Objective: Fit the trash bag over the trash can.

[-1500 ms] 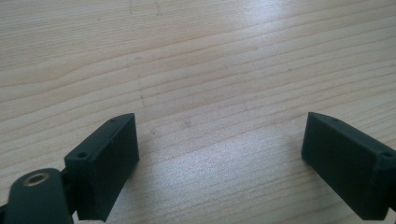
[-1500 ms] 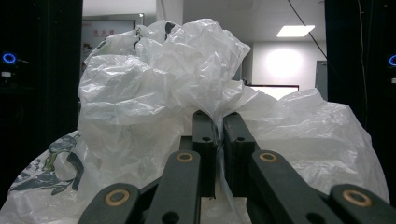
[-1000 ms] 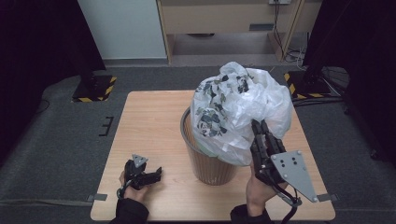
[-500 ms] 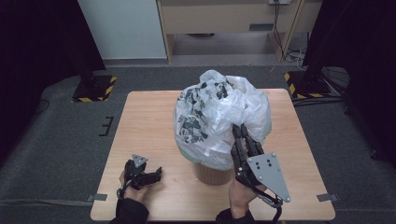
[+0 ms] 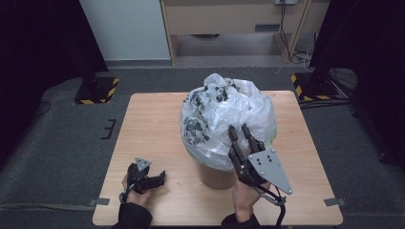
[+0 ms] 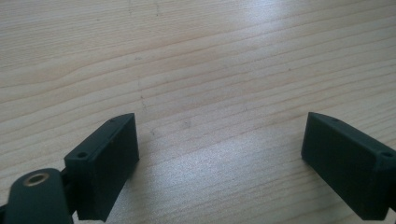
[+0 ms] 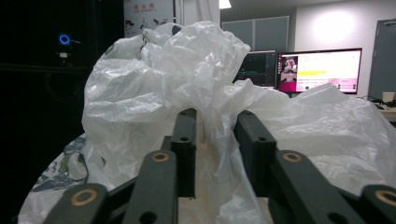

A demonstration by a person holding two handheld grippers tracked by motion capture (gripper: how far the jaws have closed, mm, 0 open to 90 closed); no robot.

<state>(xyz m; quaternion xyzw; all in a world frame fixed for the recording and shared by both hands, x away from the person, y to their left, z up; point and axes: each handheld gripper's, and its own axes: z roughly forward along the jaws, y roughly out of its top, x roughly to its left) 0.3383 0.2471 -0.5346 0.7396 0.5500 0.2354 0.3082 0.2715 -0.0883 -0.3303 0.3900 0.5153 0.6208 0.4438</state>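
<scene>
A white plastic bag with dark printed patches billows over a tan bin at the middle of the wooden table. My right gripper reaches into the bag's near side from the front. Its jaws have just been opening, and in the right gripper view a loose fold of the bag hangs between the parted jaws of the right gripper. At the table's front left, my left gripper lies in a hand. The left gripper stands open over bare wood.
Black stands with striped yellow-and-black bases sit on the floor at the back left and back right. A wooden cabinet stands behind the table. Lit monitors glow beyond the bag.
My right gripper has moved left and a little down, drawing the bag leftward over the bin. Its jaws have parted. The left gripper has stayed put.
</scene>
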